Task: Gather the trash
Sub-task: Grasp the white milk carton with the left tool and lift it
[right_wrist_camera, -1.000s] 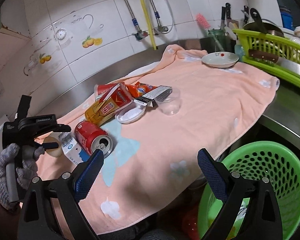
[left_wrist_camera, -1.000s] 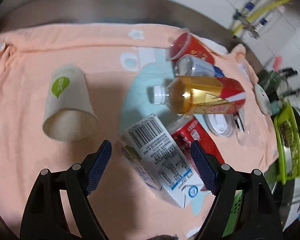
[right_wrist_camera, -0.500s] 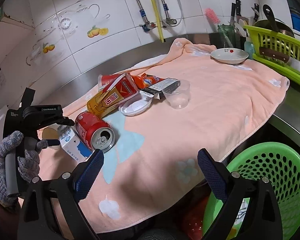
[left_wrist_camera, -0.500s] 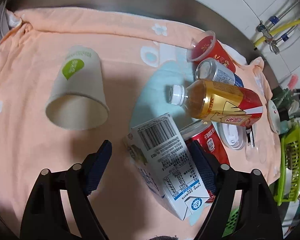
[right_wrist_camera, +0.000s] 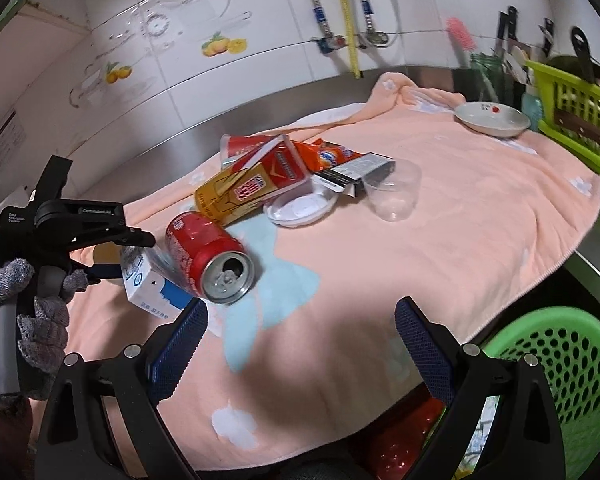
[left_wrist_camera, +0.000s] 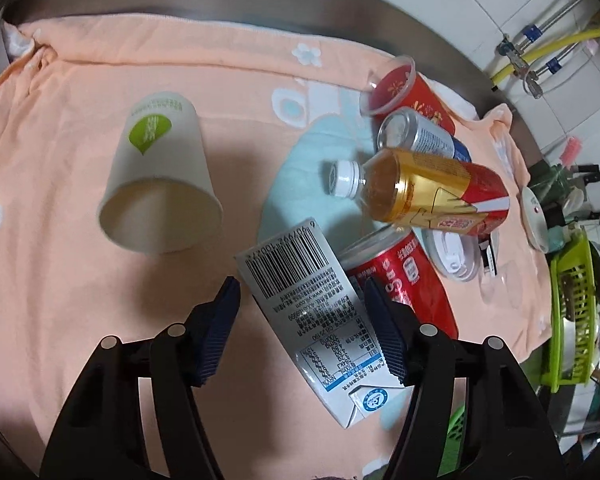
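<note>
now the left gripper [left_wrist_camera: 302, 330] has just been closing around the milk carton [left_wrist_camera: 312, 308], pads not yet pressing. next: clamp, then lift toward the green basket [right_wrist_camera: 556, 364] at 4 o'clock. right gripper [right_wrist_camera: 300, 344] gapes wide, holding nothing.

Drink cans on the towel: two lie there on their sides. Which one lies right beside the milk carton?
The red can. It lies against the milk carton, by the left gripper; the silver-and-blue can lies farther back, beyond the tea bottle.
</note>
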`<state>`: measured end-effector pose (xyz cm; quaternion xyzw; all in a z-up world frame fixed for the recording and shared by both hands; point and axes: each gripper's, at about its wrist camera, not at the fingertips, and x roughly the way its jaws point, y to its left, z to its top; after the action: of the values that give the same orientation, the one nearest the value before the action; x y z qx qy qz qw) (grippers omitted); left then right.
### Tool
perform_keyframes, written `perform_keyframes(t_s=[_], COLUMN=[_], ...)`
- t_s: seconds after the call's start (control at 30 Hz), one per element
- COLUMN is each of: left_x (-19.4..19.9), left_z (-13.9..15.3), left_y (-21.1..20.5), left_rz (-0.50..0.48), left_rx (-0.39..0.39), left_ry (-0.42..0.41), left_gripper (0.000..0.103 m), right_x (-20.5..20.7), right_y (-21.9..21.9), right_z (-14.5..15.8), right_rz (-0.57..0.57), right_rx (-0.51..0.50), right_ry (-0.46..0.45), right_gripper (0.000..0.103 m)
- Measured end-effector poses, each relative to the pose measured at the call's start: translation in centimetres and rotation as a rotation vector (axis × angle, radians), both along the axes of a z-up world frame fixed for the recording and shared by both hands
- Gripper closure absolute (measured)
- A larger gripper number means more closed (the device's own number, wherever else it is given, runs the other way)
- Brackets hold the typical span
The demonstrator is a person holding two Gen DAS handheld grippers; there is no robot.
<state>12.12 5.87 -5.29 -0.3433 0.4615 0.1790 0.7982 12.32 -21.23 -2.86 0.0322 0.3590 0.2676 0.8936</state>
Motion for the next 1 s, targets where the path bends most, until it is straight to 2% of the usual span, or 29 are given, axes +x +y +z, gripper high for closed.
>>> perform_keyframes(t_s=[0.1,0.17,0.23,0.33,0.53,0.7,0.83,1.0], left_x=[-0.1,-0.3,-0.9,-1.0,-1.6,-2.2,-3.4,-5.0], left_z=[-0.7,-2.0,-2.6,-2.3,-0.2,1.0,1.6,2.1], left_y=[-0.1,0.1,0.6,0.5,0.3,0.6,1.0,1.7], left_rz=[-0.014,-0.021,-0.016,-0.027,-0.112,-0.197,-0.249,-0.301], left_rx=[-0.003,-0.046,-0.099,-0.087,-0.023,-0.004,0.005,0.013], left_ry=[0.028,0.054,0.016,0.008,-0.053,-0.068,-0.076,-0.094], left_gripper=[0.042,0.045,0.048,0.050,0.053,0.055,0.055,0.055], right_x=[-0.1,-0.2,-0.1,0.0,0.6,1.9,2.8,3.8], right_y=[0.6,0.9,1.3,2.1,4.6,7.3,10.2,13.9], right_z=[0.2,0.3,0.3,0.3,0.8,1.1,1.0,0.6], right_rz=[0.020,0.028,0.038,0.059,0.147,0.235,0.318,0.399], right_rx=[-0.015,-0.019,-0.022,-0.026,-0.033,-0.041,-0.109,-0.240], right_ry=[-0.008,-0.010,-0.011,-0.010,-0.020,-0.010,-0.013,-0.037], right_gripper=[0.011,0.011,0.011,0.011,0.012,0.012,0.012,0.012])
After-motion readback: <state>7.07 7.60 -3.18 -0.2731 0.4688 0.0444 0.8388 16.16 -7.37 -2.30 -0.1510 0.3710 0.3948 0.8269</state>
